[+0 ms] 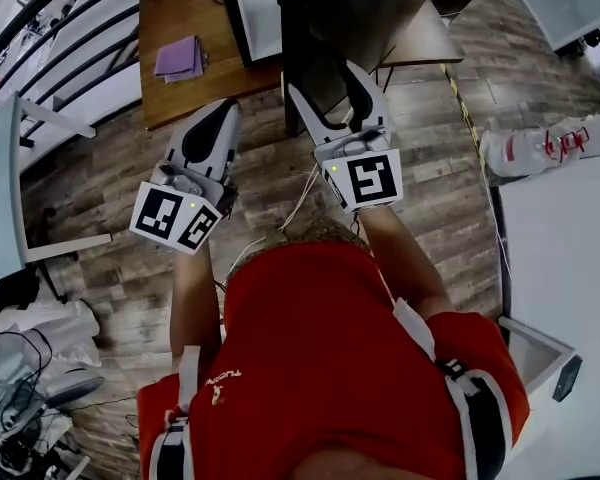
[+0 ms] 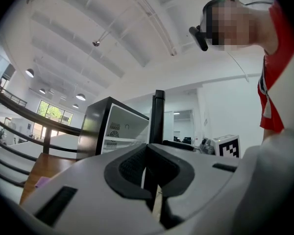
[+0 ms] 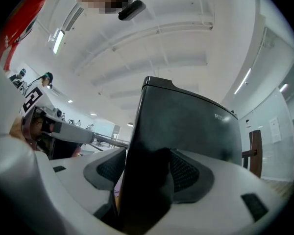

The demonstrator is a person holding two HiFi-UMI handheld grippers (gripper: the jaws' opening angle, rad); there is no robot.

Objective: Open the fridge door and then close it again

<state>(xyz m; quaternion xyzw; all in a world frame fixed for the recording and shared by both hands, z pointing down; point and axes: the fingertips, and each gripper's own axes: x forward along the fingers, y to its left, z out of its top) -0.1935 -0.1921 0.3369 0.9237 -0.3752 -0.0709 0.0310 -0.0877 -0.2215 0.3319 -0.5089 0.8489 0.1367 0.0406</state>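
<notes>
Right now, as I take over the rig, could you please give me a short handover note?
Right tongs: clamped on the edge of the fridge door.
Left tongs: shut, empty, held free in the air.
Fridge: door stands open, white shelves showing.
Done: opening.
Left: swing the door shut with the right tongs, then let go.

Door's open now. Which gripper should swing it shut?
Right. The right gripper is clamped on the fridge door at its edge, so it can likely push it closed. The left gripper is shut, empty, and apart from the door.
</notes>
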